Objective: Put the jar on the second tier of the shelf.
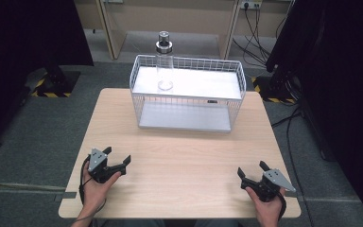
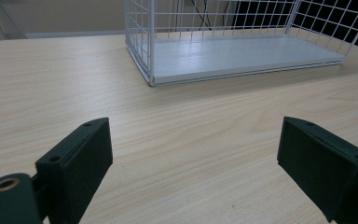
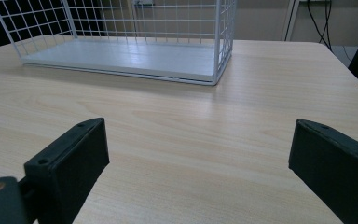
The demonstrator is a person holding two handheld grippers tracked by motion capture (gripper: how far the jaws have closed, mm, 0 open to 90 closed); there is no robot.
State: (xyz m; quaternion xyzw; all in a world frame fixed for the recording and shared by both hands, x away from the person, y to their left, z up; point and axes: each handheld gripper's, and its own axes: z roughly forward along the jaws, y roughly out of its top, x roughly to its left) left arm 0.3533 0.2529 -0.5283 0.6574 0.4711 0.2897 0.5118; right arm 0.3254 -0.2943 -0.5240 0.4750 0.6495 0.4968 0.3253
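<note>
So far nothing is being handled. The left gripper [image 1: 117,161] is resting near the desk's [image 1: 184,161] front left corner with its jaws spread wide and empty, and the right gripper [image 1: 251,169] is sitting the same way near the front right corner. The clear bottle [image 1: 164,61] is standing upright on the top shelf of the white wire rack [image 1: 236,101] at the desk's far edge, well apart from both. Reaching and gripping are, I judge, still lying ahead.

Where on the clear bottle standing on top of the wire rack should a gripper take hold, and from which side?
Probably the clear bottle by its straight body below the dark cap, coming level from the front: it stands upright on the wire rack, and that side looks open.
</note>
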